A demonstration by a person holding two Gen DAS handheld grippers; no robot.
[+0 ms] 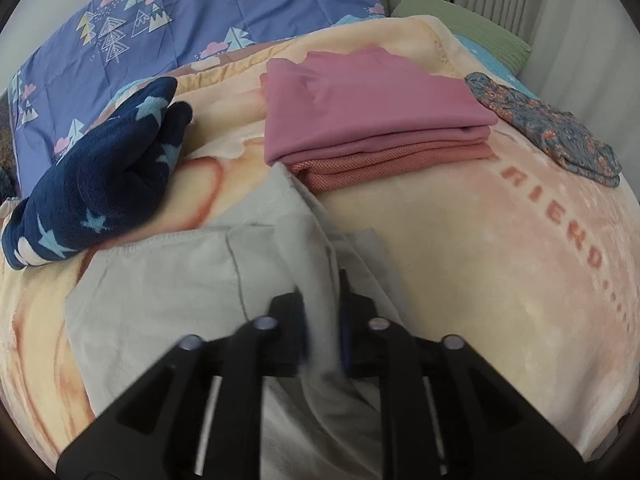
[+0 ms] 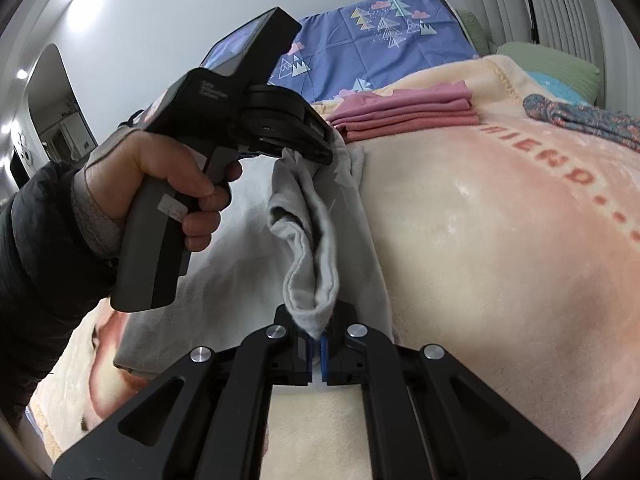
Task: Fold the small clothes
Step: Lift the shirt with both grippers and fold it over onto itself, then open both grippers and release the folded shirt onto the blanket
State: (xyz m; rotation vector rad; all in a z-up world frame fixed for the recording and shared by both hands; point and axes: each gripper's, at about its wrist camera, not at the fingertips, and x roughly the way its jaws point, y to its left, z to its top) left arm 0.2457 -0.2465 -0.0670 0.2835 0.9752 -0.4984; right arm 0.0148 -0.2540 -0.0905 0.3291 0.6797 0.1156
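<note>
A light grey garment (image 1: 168, 280) lies on the peach blanket (image 1: 480, 280), with one edge lifted. My left gripper (image 1: 322, 320) is shut on that lifted grey edge. My right gripper (image 2: 317, 340) is shut on a corner of the same grey garment (image 2: 316, 248), lower down the edge. In the right wrist view the left gripper (image 2: 320, 148) shows held in a hand, pinching the grey cloth above the blanket (image 2: 500, 240). A folded stack of pink and coral clothes (image 1: 372, 120) lies beyond, also in the right wrist view (image 2: 408, 114).
A navy fleece garment with stars (image 1: 104, 184) lies at the left. A blue floral patterned garment (image 1: 556, 132) lies at the right, also in the right wrist view (image 2: 588, 118). A purple quilt (image 1: 200, 20) and green pillow (image 1: 460, 20) lie behind. Curtains hang at the back right.
</note>
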